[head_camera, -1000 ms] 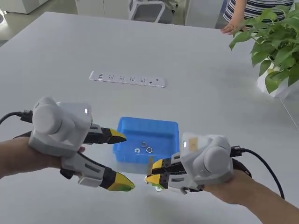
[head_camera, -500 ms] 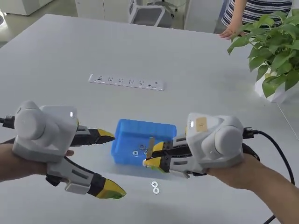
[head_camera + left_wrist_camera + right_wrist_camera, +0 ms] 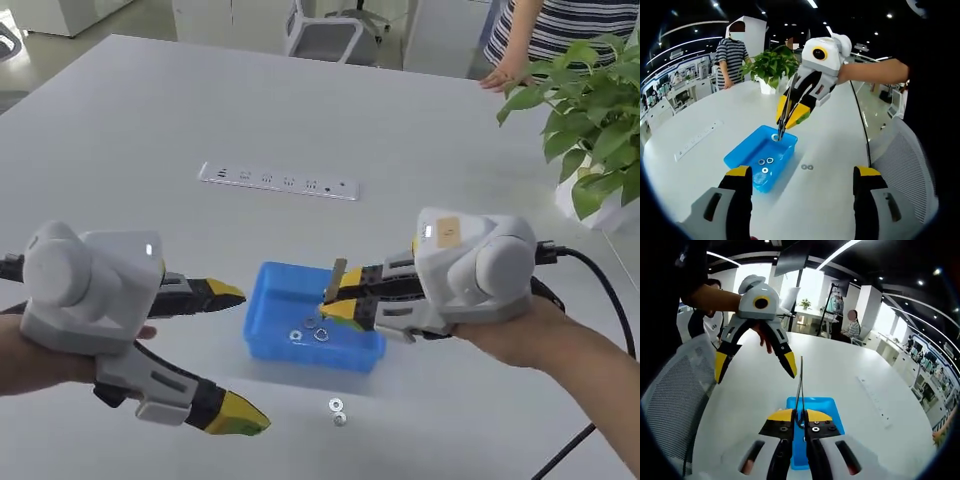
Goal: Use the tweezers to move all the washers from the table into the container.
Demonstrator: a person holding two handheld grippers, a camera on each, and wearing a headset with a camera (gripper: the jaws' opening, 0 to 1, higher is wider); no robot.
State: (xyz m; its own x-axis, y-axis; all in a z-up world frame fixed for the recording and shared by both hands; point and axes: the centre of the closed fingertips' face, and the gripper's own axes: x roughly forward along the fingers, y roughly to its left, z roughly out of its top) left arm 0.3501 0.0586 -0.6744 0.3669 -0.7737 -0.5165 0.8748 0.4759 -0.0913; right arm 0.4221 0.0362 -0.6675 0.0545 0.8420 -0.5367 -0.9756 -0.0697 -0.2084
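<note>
Table pale grey, open-plan office; 1 plant, 1 power strip. Left gripper jaws wide, empty; right gripper pinches tweezers. 1 blue container holds 3 washers; 2 loose washers on table near its front edge. Vs 0.5 s ago, right gripper further over container.

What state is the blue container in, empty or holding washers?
Not empty: three washers lie inside the blue container; two loose washers lie on the table beside it.
</note>
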